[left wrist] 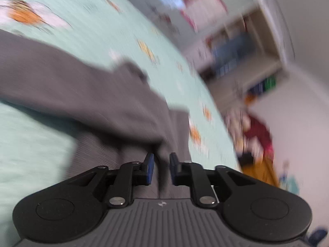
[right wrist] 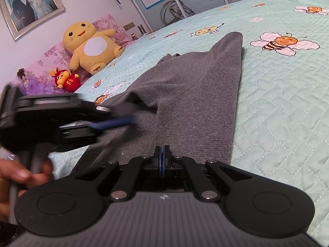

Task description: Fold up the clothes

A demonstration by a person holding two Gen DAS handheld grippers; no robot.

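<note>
A grey knit garment (right wrist: 195, 92) lies spread lengthwise on the mint bee-print bedspread (right wrist: 277, 103), with one part folded over its middle. My right gripper (right wrist: 162, 150) is shut, pads together, at the garment's near edge; no cloth shows between the pads. My left gripper (right wrist: 131, 113) comes in from the left, blurred, just above the fold, held by a person's hand (right wrist: 18, 173). In the left wrist view the left gripper (left wrist: 161, 158) stands slightly open over the garment (left wrist: 82, 78). A ridge of cloth lies in the gap, and the pads do not press on it.
A yellow plush toy (right wrist: 90, 45) and a small red toy (right wrist: 65, 80) sit against floral pillows at the head of the bed. A framed photo (right wrist: 30, 6) hangs above. Beyond the bed edge (left wrist: 216, 107) stand blurred shelves (left wrist: 236, 57) and clutter on the floor.
</note>
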